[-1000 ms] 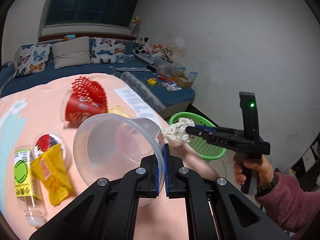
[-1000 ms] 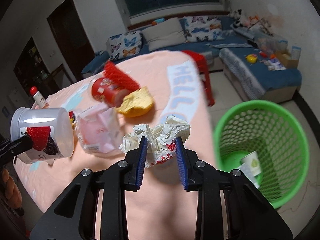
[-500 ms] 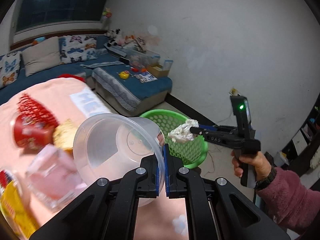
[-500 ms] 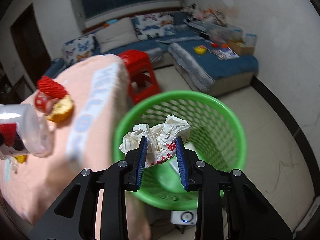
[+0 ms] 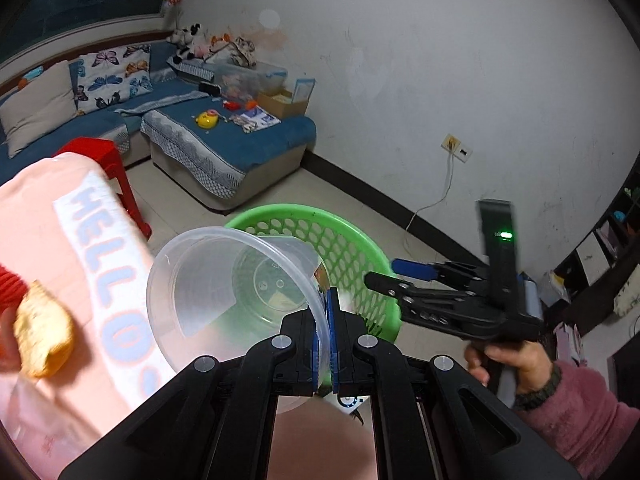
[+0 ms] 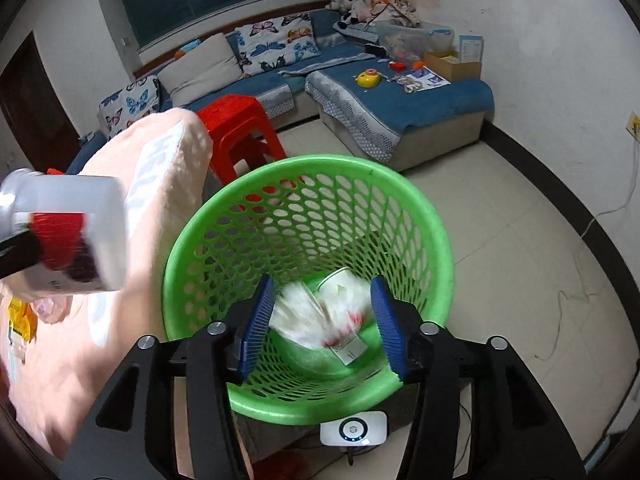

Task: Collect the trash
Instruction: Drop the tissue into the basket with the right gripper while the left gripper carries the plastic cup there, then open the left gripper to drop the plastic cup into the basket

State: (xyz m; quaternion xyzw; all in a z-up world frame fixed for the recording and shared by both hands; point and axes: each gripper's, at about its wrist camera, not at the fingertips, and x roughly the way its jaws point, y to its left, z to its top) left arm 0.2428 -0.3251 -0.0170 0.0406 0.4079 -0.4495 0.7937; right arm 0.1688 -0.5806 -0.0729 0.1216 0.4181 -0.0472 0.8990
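Two grippers at the green basket [image 6: 200,240] — trash going in.
Right gripper [image 6: 322,322] opening above it, crumpled paper [image 6: 316,314] (blurred) loose between the jaws; left gripper [image 5: 323,334] pinches the clear tub [image 5: 224,292] rim beside it.

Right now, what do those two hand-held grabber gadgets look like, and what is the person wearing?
Each gripper is black plastic with two angular arms, silver screws and ribbed blue pads. The right gripper, seen from the side, has an upright black handle with a small green light. The hand holding it wears a fuzzy pink sleeve and a dark wristband.
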